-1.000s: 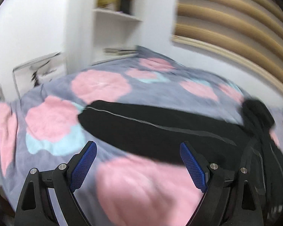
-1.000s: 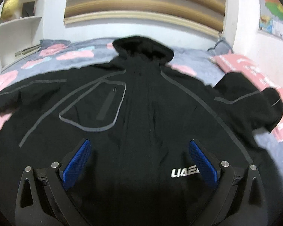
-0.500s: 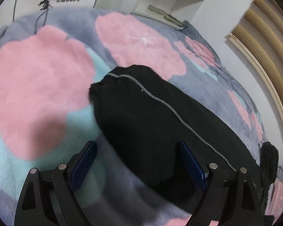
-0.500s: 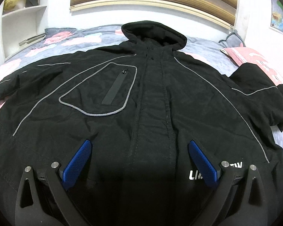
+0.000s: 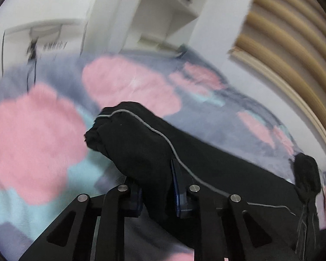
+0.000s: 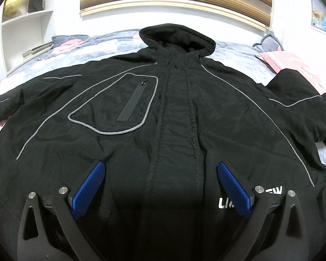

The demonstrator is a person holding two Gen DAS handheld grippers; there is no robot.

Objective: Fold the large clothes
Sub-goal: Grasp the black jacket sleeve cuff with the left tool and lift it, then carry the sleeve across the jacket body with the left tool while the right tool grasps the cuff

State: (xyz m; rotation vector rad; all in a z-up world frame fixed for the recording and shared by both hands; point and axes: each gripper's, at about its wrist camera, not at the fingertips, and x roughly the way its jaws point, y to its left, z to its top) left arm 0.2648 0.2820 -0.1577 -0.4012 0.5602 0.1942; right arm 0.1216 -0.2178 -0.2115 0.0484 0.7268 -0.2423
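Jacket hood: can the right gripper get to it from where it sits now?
Probably yes. The right gripper hangs open over the lower front of the jacket, and the hood lies uncovered at the far end. Nothing stands between them, though it looks like a long reach across the bed.

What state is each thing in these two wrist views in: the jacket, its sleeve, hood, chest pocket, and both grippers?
Black jacket: spread flat, front up, on the bed.
Sleeve: cuff end bunched between the left gripper's jaws.
Hood: lying open at the top.
Chest pocket: zip closed.
Left gripper: jaws closing on the sleeve.
Right gripper: jaws open, above the jacket's front, holding nothing.
Blanket: spread over the bed.
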